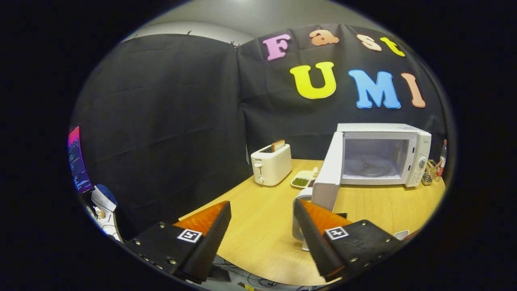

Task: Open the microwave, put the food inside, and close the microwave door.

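**White door swung wide, food not yet picked up**

Wooden table [262, 226] spreads out under me in the gripper view, and I've got the gripper [262, 230] hanging over its near edge with the jaws well apart and nothing between them. I'm holding no food.

Beyond the fingers the microwave [383, 153] sits at the far right of the table, and its door [329, 169] stands open, swung out toward me on its left hinge. I can see into the bare cavity and the glass turntable [369, 167]. So I'd call the opening step done; the loading step is in hand.

Just past the door's far side lies a small plate [303, 180] with something green on it, close beside the toaster [271, 163], which has a slice of bread [278, 145] poking up. My guess is the plate is the food, though I can't be sure.

Next I'd need to steer forward, left of the open door, bring the spread fingers around the plate's rim, and close gently. That door edge is the thing to avoid clipping.
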